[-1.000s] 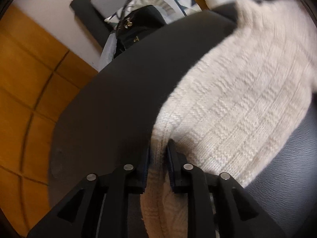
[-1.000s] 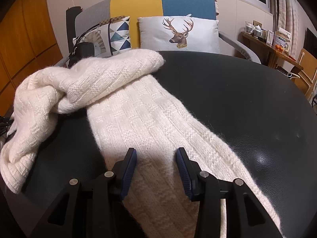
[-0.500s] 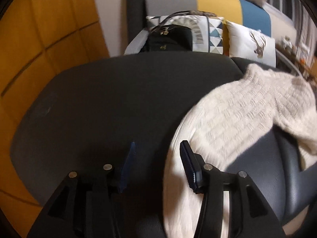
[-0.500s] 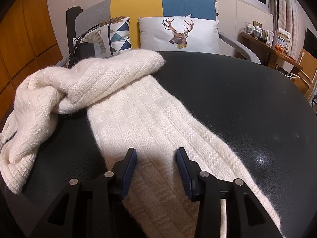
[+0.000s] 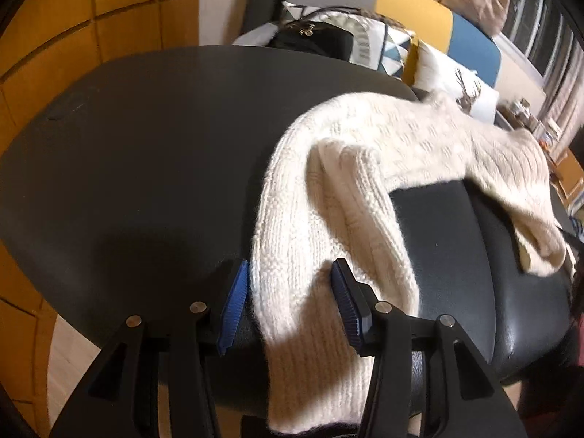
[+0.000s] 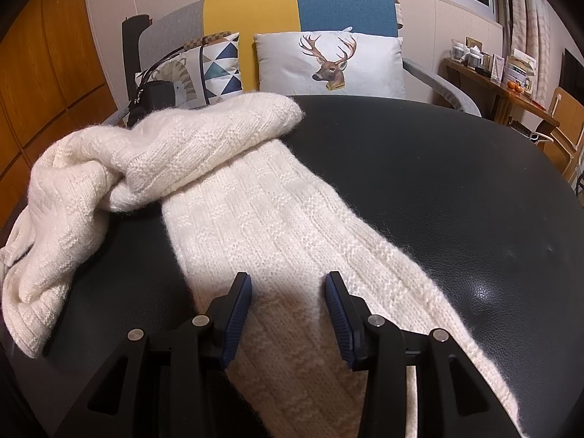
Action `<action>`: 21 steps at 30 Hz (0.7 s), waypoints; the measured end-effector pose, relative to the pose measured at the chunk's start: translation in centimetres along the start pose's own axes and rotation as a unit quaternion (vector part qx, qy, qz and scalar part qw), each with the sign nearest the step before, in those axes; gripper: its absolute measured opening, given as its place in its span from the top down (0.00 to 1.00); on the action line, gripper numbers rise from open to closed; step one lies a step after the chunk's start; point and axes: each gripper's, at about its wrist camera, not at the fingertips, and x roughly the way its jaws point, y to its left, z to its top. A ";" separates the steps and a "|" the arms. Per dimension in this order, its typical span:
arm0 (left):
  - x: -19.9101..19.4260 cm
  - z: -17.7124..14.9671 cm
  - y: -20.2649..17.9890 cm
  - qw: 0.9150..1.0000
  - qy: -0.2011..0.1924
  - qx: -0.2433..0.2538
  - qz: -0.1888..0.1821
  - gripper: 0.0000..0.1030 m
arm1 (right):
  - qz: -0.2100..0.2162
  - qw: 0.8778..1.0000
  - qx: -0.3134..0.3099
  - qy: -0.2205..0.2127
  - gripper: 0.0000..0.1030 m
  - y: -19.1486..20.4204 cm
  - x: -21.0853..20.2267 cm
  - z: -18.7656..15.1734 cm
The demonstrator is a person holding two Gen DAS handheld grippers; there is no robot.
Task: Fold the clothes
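One cream knit sweater [image 6: 255, 219] lies across my one black table [image 6: 438, 189], its left part bunched up. My left gripper [image 5: 288, 295] has just opened and stands apart over a sleeve end. My right gripper [image 6: 288, 303] hovers open above the flat knit. Two cushions [image 6: 328, 65] sit far behind; the sweater's near edge is cut off.
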 end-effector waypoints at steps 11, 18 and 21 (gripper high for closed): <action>0.9 2.1 2.0 0.995 -0.010 0.059 0.085 0.61 | -0.004 1.000 -0.004 0.000 0.58 0.2 0.0 0.0; 2.8 5.8 4.4 0.983 0.002 0.080 0.164 0.61 | -0.008 1.000 -0.007 0.001 0.58 0.2 0.0 0.0; 3.8 7.2 5.0 0.980 0.005 0.068 0.186 0.61 | -0.009 1.000 -0.008 0.001 0.58 0.2 0.0 0.0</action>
